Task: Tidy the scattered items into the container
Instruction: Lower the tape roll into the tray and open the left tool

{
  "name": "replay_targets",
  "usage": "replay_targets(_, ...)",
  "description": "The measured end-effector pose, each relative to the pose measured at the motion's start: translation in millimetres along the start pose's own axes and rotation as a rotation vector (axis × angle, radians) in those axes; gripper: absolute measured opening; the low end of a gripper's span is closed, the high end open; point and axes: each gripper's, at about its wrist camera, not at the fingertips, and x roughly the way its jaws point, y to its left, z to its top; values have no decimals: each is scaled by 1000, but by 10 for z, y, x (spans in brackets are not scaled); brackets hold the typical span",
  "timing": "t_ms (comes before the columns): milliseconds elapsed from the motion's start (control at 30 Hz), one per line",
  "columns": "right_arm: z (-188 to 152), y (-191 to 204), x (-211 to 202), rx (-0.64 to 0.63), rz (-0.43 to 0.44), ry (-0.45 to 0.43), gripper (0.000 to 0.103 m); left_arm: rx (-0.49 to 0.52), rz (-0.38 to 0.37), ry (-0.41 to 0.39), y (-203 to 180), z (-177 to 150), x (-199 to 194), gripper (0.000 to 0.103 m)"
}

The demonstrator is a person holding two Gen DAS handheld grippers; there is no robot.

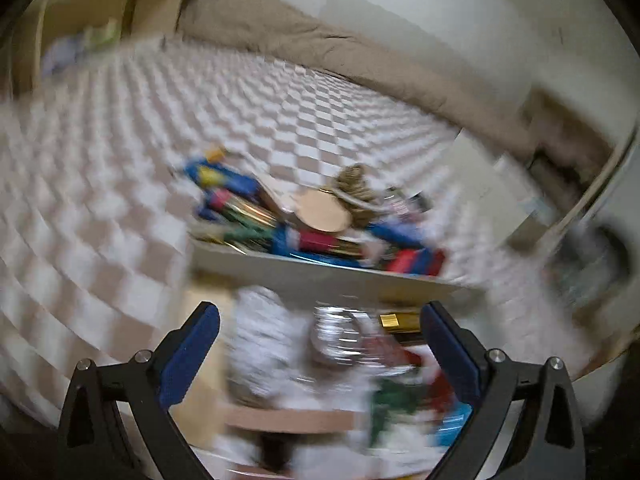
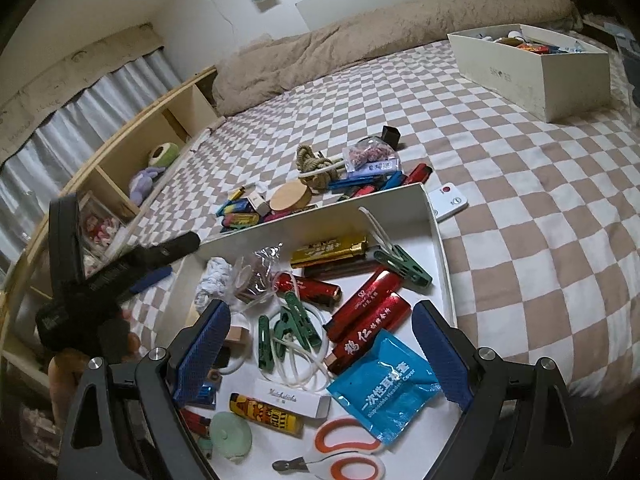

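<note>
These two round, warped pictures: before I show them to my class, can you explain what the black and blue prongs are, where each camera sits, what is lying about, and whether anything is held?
A person holds a two-fingered gripper in each hand; no robot arm. Each carries a fisheye camera looking along its fingers. The blurry picture is from the left gripper, the sharp one from the right gripper. Both stand open and hold nothing. Below them is a white box holding lighters, green clips, scissors and a blue packet. More small items lie behind it on a checked blanket.
</note>
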Motion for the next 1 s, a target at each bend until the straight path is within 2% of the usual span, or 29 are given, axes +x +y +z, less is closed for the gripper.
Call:
replay_targets(33,-4,5,8,-1,1,3,92,78,44,-3,-92,-13,27,101)
replay_targets(133,-9,25,29,-8,-3,9,92,211,107,2,-295,-70,142,101)
replay_targets(233,-7,36,48,-14,-4,17,92,319,183,3,-461,-146,303,101)
replay_targets(333,-16,29,53,-15,-7,22,92,376,216,31,-496,-222,457,101)
replay_targets(533,-28,-3,77,-4,-11,32,92,339,247,67,-283,-233,601,103)
replay_targets(733,-52,1,110,-6,-11,43,92,329,229,79,-215,-247,649,103)
replay_targets(867,-50,14,120,-9,-10,45,92,329,213,115,-237,-267,741,103)
replay_targets(1000,-47,15,102,-10,-8,43,92,296,179,97,-229,-284,663,103)
